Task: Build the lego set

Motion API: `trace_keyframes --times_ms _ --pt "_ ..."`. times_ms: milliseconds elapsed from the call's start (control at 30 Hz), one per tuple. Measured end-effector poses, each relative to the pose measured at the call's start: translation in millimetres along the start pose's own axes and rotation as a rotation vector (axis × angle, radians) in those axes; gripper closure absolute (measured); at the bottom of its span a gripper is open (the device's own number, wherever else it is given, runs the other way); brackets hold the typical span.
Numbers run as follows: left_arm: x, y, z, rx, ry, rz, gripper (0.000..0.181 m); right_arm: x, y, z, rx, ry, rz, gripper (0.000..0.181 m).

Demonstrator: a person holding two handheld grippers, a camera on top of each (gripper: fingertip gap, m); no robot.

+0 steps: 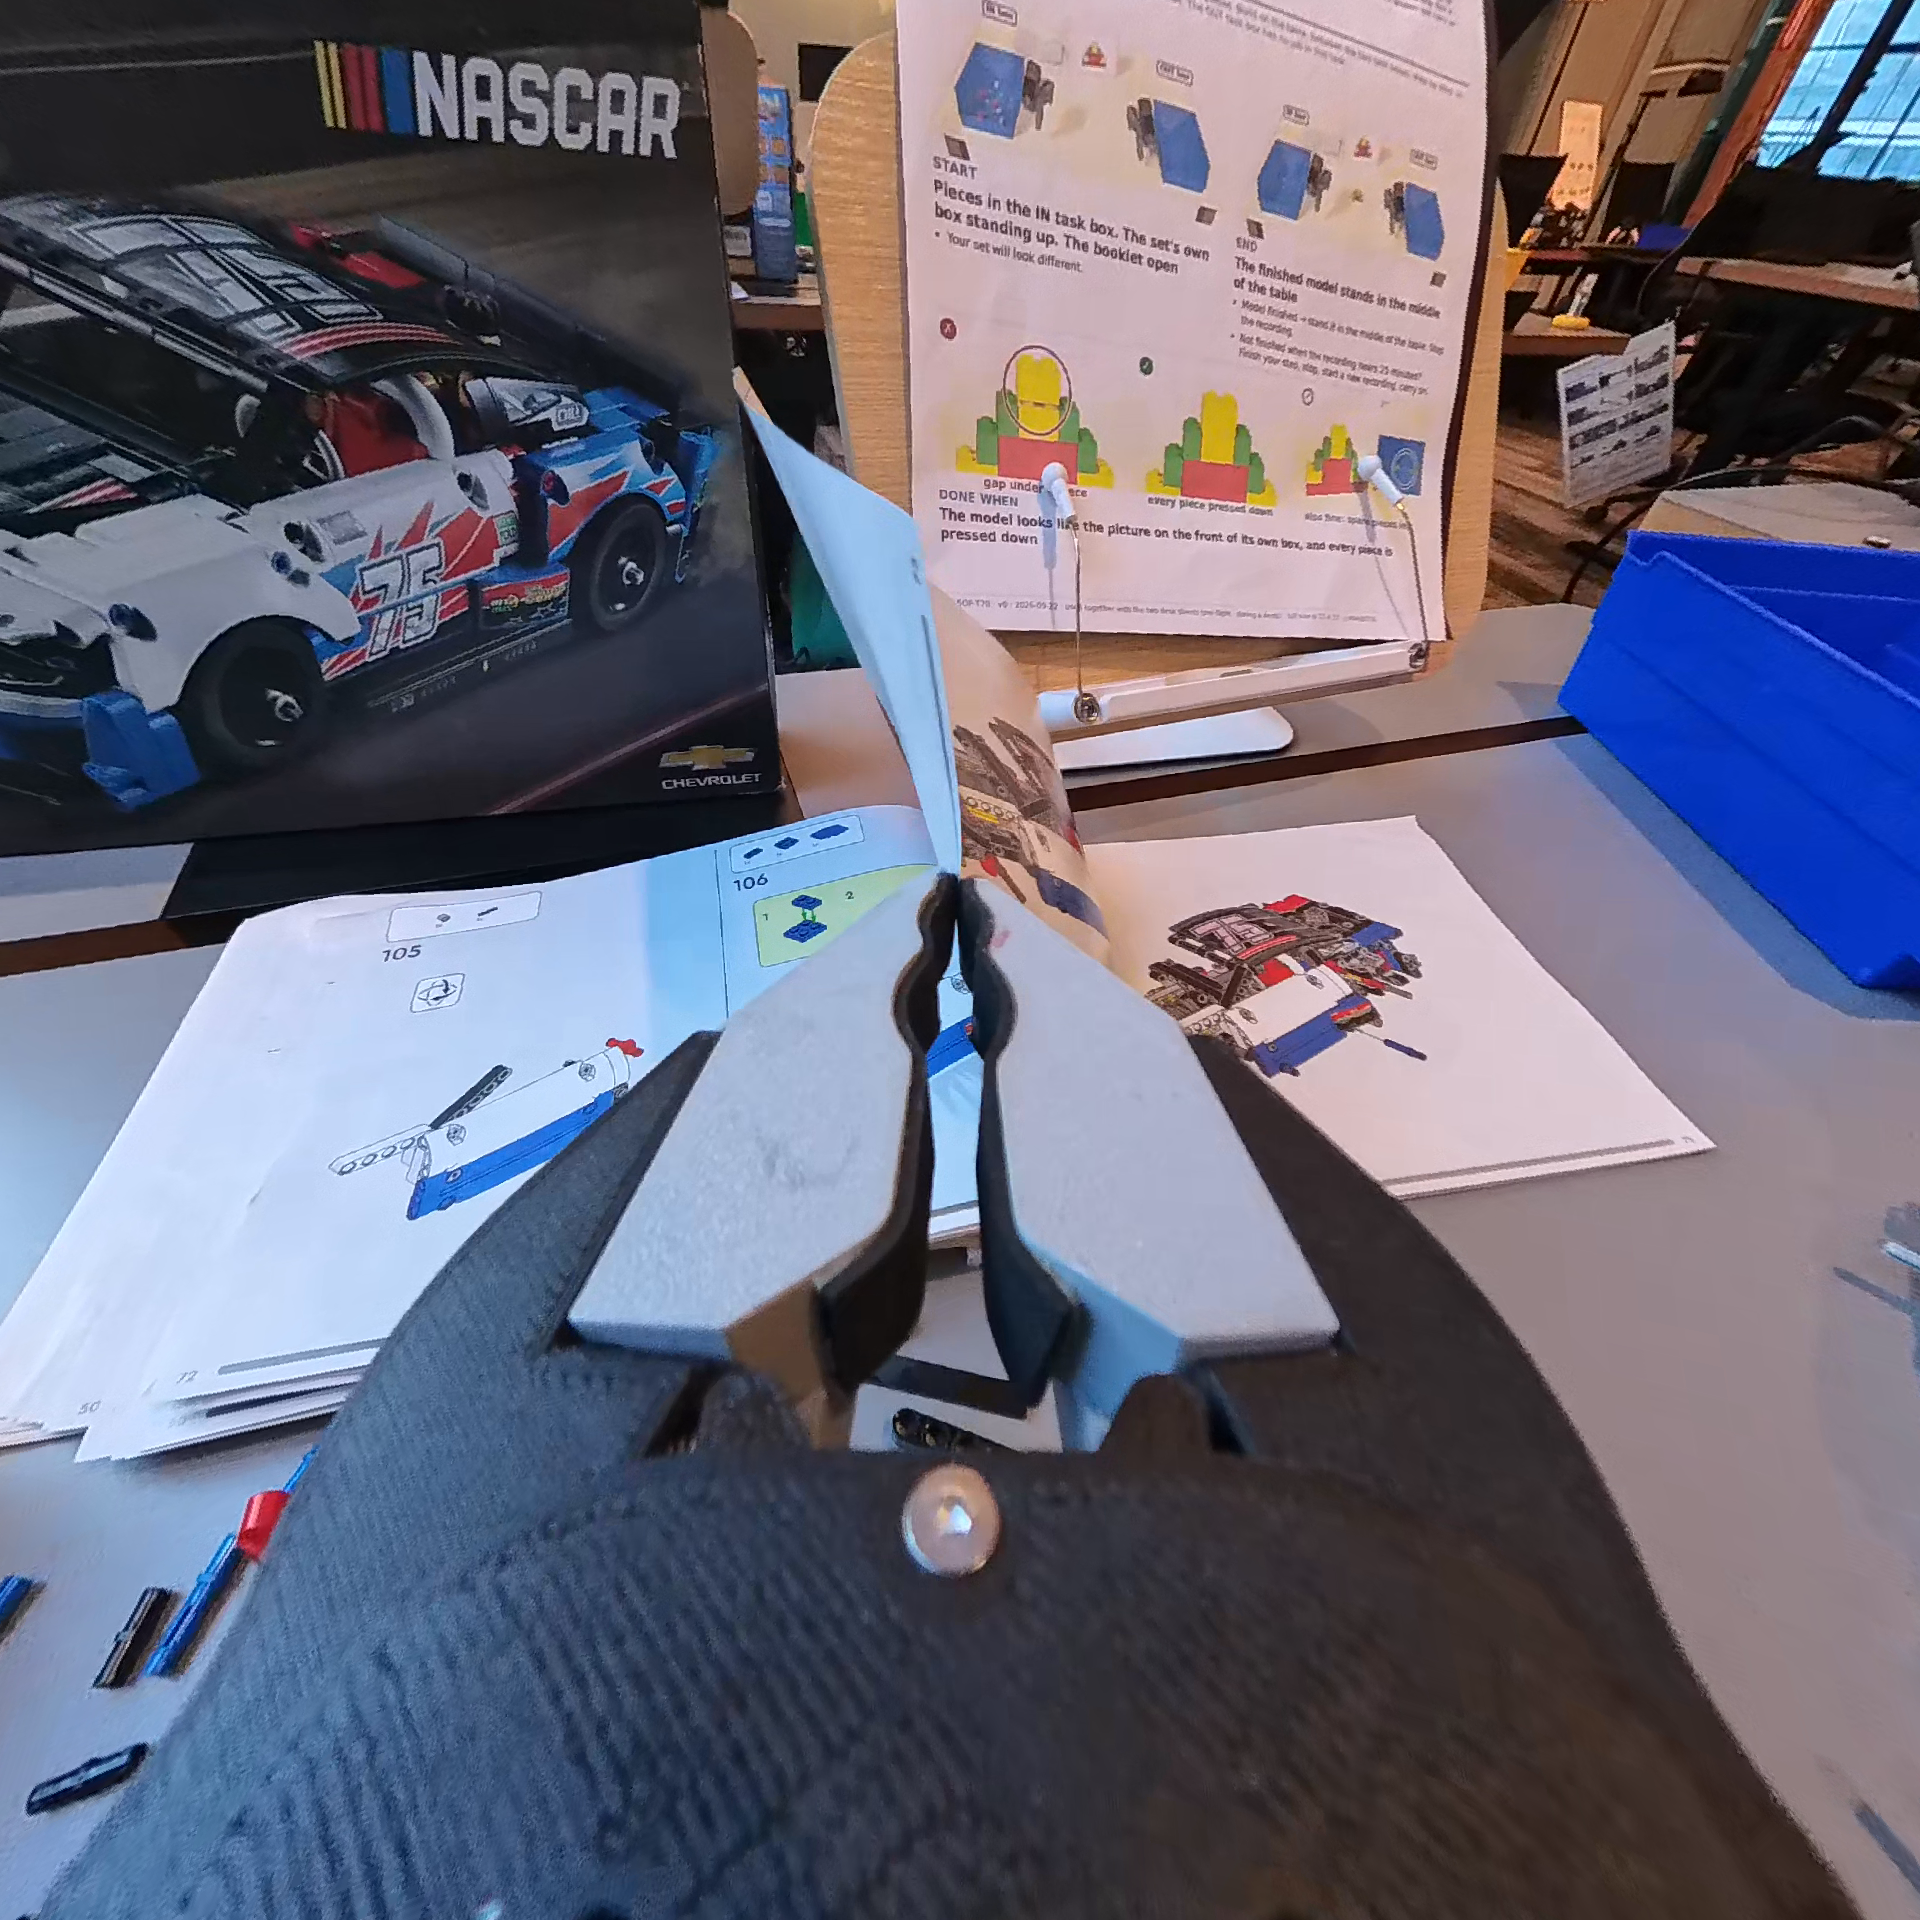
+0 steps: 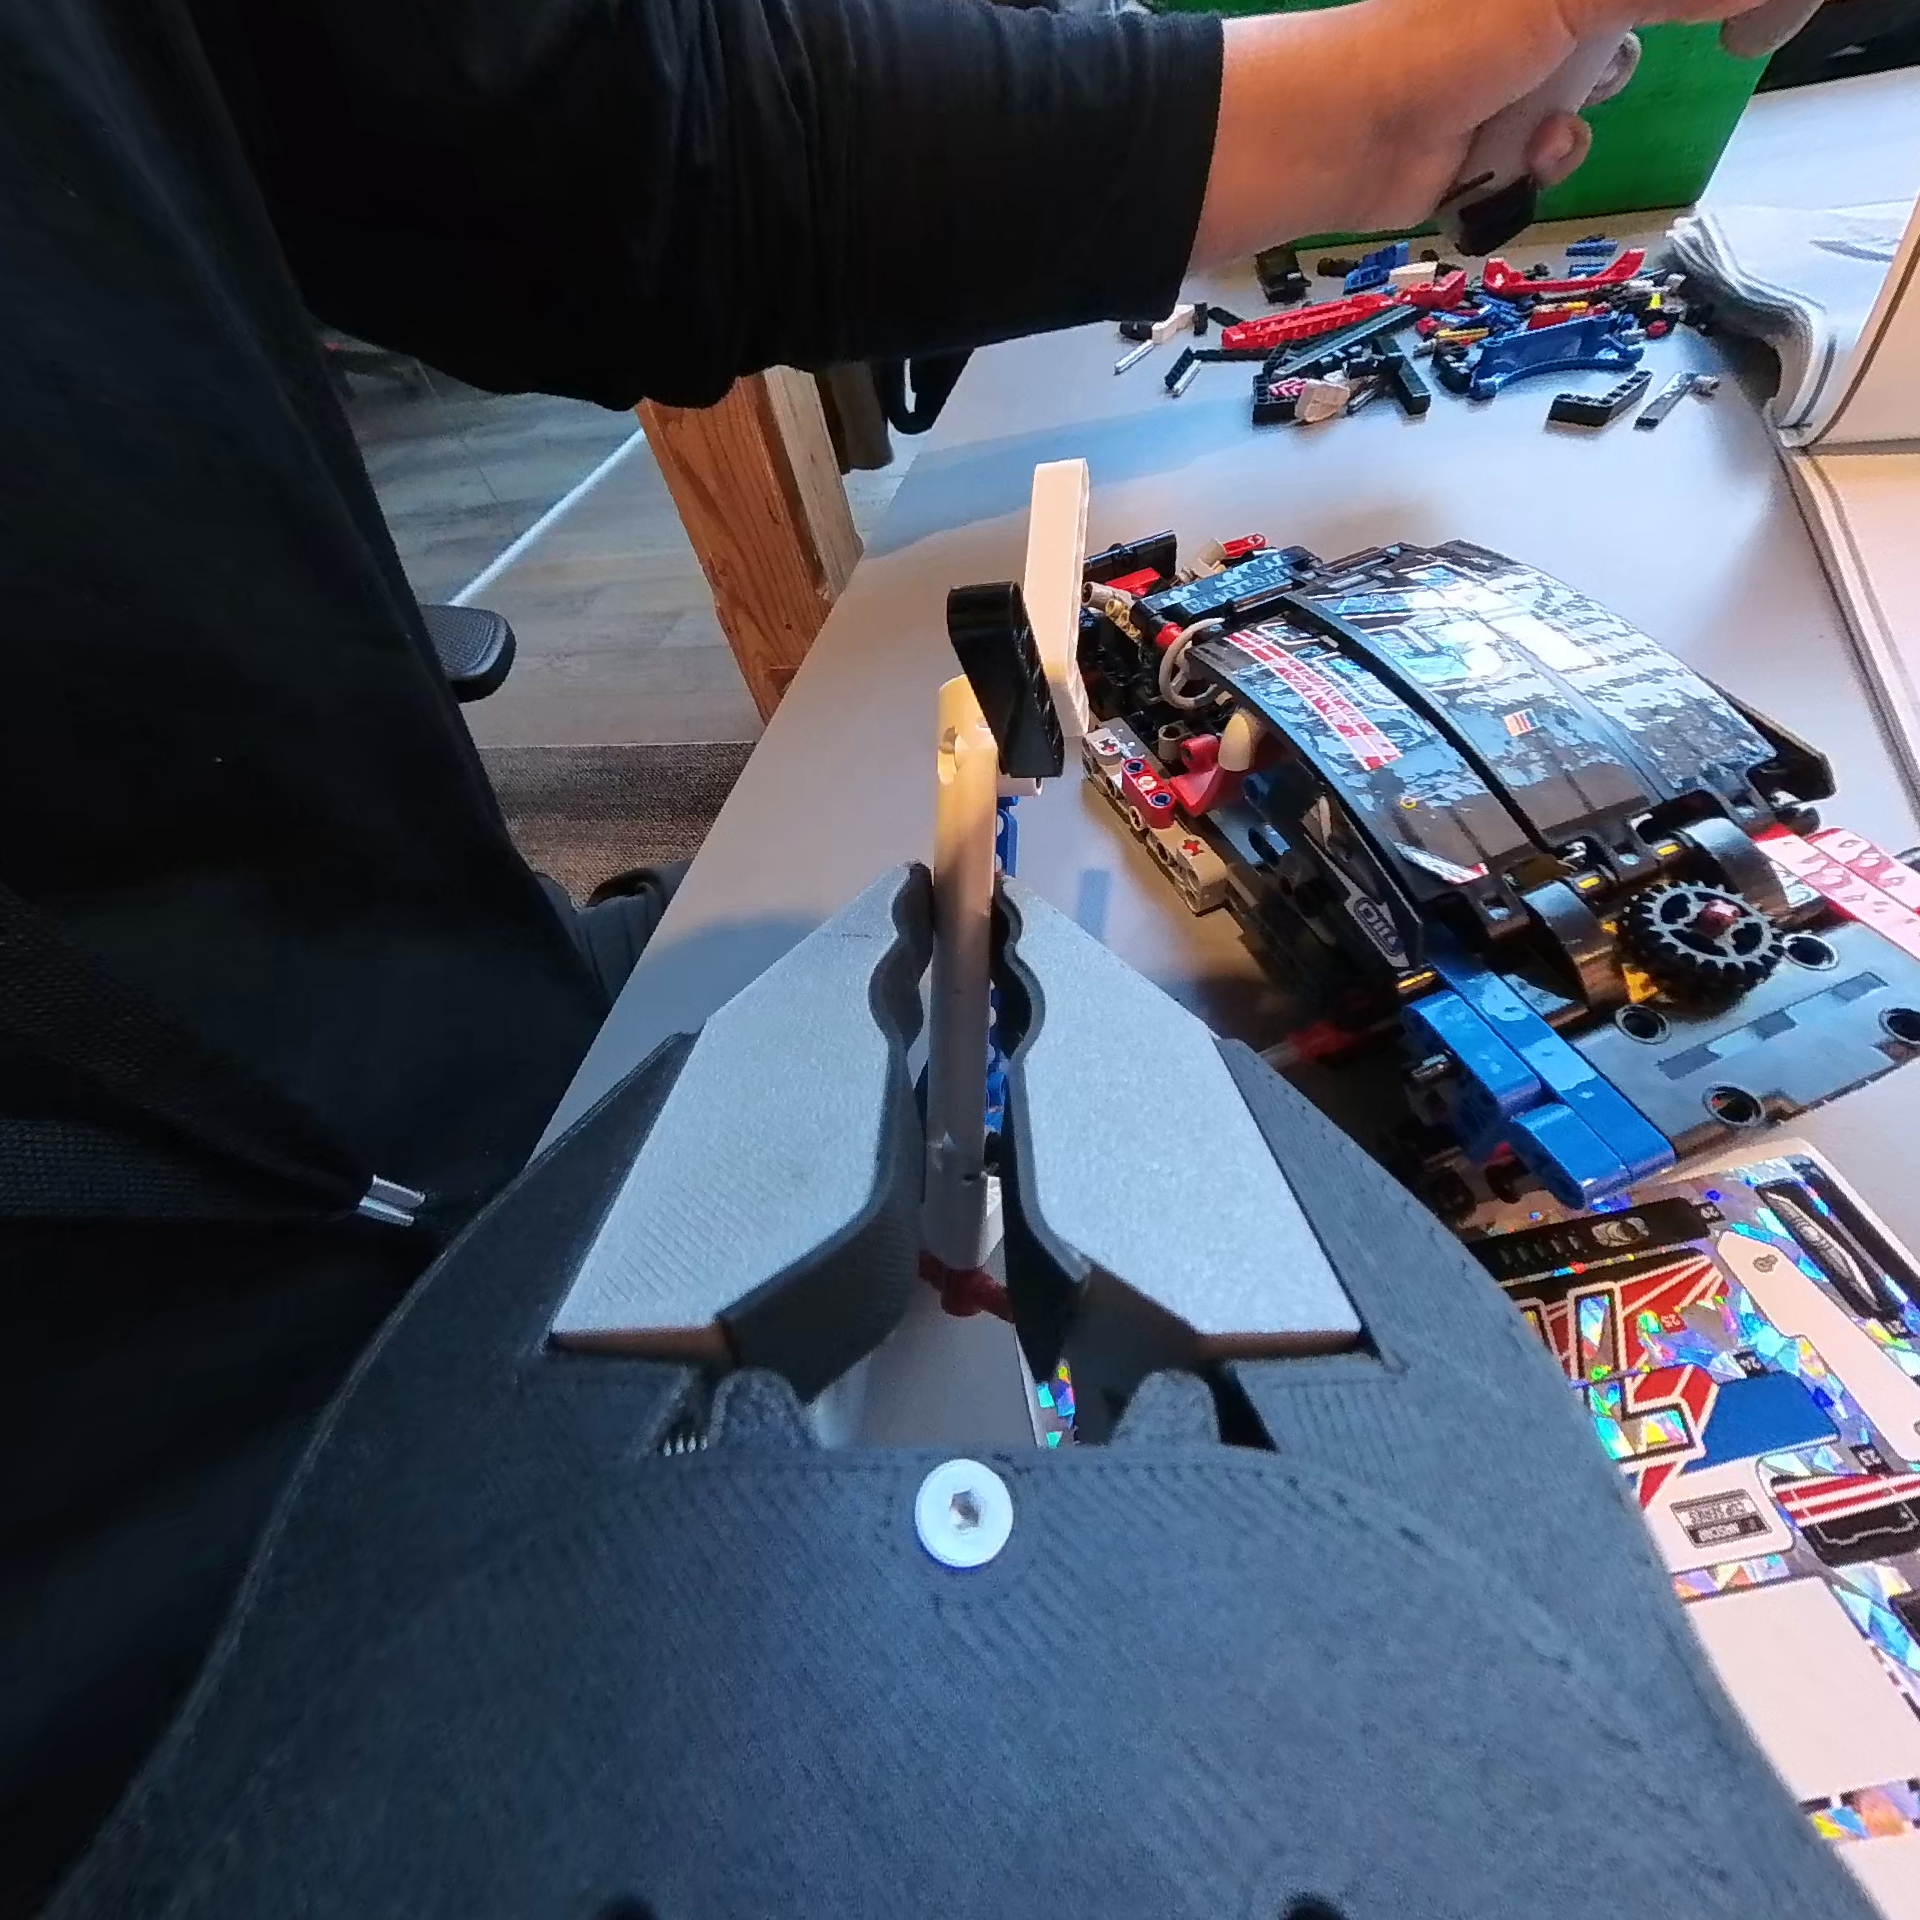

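My left gripper (image 1: 954, 896) is shut on the lower edge of a page (image 1: 873, 582) of the open instruction booklet (image 1: 416, 1039) and holds that page upright above the spine. My right gripper (image 2: 961, 894) is shut on a small sub-assembly (image 2: 958, 997) of a white beam, a blue beam, a black piece and a white panel (image 2: 1058, 582). It holds this upright, just left of the partly built black, blue and red car model (image 2: 1455, 748) lying on the grey table.
The set's box (image 1: 364, 416) stands behind the booklet, with a sheet on a white stand (image 1: 1195, 312) and a blue bin (image 1: 1766, 727) to its right. Loose pieces (image 2: 1455, 322), a sticker sheet (image 2: 1714, 1351), a green bin (image 2: 1662, 125) and a person's sleeved arm (image 2: 727, 187) show in the right wrist view. About 45 centimeters separates my left fingertips from my right.
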State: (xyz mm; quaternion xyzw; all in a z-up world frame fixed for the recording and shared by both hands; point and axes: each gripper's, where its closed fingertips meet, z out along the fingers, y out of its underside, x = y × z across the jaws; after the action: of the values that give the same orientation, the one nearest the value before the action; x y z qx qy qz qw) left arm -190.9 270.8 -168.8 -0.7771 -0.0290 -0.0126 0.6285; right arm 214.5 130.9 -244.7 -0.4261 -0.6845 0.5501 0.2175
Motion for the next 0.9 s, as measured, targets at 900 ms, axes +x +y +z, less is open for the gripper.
trace_keyframes --times_ms 900 --pt "-0.2 4.4 1.5 -0.009 -0.005 0.001 0.181 1.3 -0.1 -0.8 0.001 0.003 0.004 0.175"
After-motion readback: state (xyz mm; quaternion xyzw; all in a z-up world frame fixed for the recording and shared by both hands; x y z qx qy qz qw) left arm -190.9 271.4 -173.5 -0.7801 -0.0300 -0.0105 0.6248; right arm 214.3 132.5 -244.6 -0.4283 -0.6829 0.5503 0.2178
